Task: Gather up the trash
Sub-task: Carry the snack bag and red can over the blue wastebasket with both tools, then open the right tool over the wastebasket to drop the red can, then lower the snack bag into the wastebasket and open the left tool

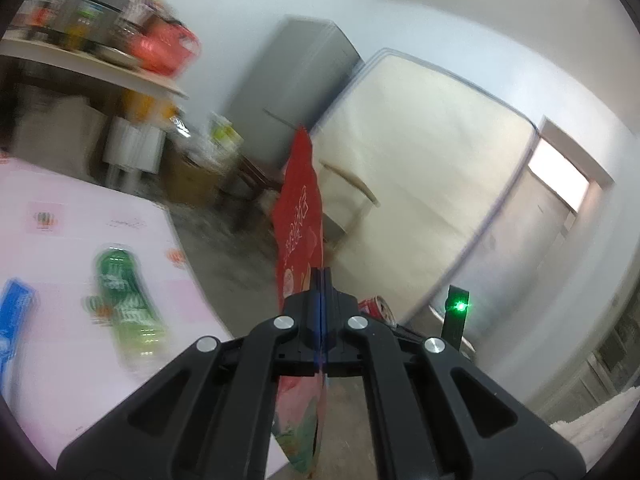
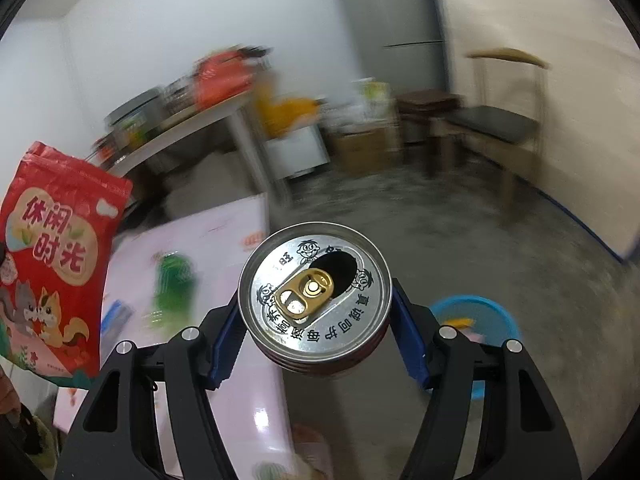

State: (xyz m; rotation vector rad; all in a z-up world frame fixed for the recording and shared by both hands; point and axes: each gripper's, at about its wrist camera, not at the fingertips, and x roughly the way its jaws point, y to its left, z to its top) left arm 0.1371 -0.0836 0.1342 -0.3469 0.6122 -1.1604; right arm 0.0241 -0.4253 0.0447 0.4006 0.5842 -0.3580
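Observation:
My left gripper (image 1: 322,280) is shut on a red snack bag (image 1: 298,216), held edge-on in the air beside the pink table (image 1: 60,248). The bag also shows at the left of the right wrist view (image 2: 56,264). My right gripper (image 2: 316,320) is shut on an opened red drink can (image 2: 315,286), silver top facing the camera, held above the table's edge; the can also shows in the left wrist view (image 1: 376,309). A green plastic bottle (image 1: 124,300) and a blue packet (image 1: 14,316) lie on the table.
A blue basin (image 2: 484,316) stands on the grey floor to the right, below my right gripper. A cluttered white shelf table (image 2: 192,124), cardboard boxes, a grey fridge (image 1: 296,80), a wooden chair (image 2: 504,120) and a leaning mattress (image 1: 420,152) stand further back.

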